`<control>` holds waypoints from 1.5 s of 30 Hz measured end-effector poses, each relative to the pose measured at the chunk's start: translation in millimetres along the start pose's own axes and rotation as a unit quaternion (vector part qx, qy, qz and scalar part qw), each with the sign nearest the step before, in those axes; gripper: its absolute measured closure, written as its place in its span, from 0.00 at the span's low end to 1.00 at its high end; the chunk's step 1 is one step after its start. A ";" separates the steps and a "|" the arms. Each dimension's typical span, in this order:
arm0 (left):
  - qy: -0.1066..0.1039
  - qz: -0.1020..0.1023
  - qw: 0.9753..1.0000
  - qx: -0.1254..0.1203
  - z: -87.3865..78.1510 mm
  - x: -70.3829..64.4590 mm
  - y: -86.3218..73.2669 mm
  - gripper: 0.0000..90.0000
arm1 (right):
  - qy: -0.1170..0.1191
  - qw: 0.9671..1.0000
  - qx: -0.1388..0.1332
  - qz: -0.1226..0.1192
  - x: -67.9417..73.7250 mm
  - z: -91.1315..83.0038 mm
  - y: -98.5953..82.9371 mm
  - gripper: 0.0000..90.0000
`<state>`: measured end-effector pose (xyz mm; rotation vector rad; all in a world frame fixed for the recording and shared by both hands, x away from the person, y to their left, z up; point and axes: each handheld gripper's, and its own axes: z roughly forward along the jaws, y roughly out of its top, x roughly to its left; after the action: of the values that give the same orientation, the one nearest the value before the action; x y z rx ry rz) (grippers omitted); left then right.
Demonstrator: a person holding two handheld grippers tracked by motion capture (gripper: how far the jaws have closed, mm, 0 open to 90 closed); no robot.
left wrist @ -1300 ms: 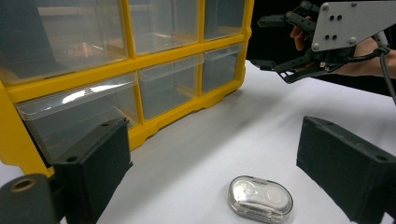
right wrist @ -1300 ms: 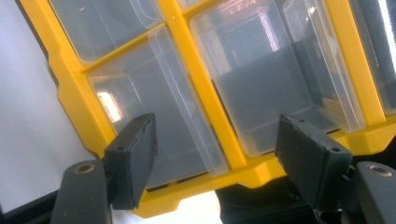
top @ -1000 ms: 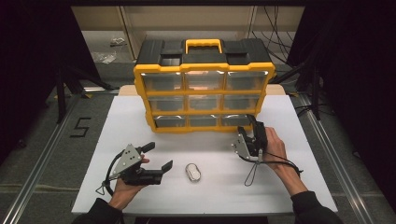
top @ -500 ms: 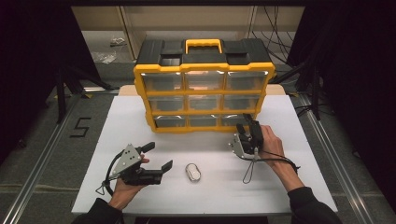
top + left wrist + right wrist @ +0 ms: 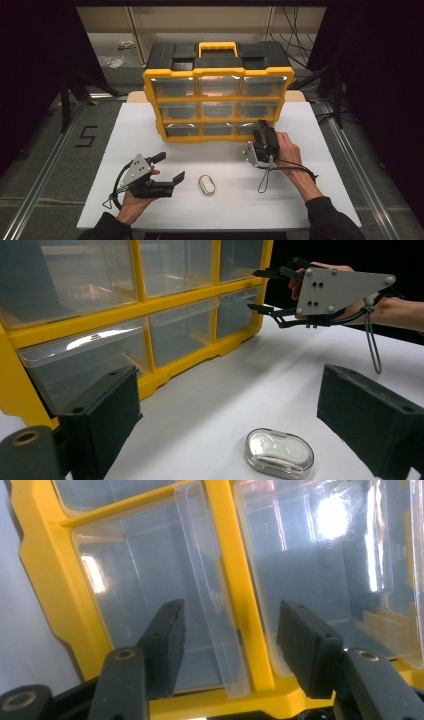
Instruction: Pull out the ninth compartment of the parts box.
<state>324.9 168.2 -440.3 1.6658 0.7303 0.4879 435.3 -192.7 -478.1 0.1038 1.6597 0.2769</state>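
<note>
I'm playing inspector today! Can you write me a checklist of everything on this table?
Surface: white table, flat, mostly bare.
Job's things: yellow drawer cabinet with clear drawers, all closed; small clear case lying near the front.
Clutter: nothing seen.
Grippers: left gripper open, resting beside the case; right gripper open, fingers at the bottom right drawer.
Cables: cord loop under the right gripper.
Surroundings: dark room, grey floor marked 5.
</note>
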 end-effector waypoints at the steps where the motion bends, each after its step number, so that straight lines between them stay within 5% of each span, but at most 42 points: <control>1: 0.000 0.000 1.000 0.000 0.1 0.1 0.0 0.11 | 0.001 1.000 -0.001 0.001 0.5 0.5 0.3 0.51; 45: 0.001 -0.004 1.000 0.001 0.1 0.4 0.4 0.11 | -0.033 0.999 0.014 -0.030 8.0 12.0 2.7 0.66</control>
<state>325.3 168.3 -439.9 1.6640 0.7383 0.4844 446.0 -186.8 -486.2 0.0836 1.5989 0.2027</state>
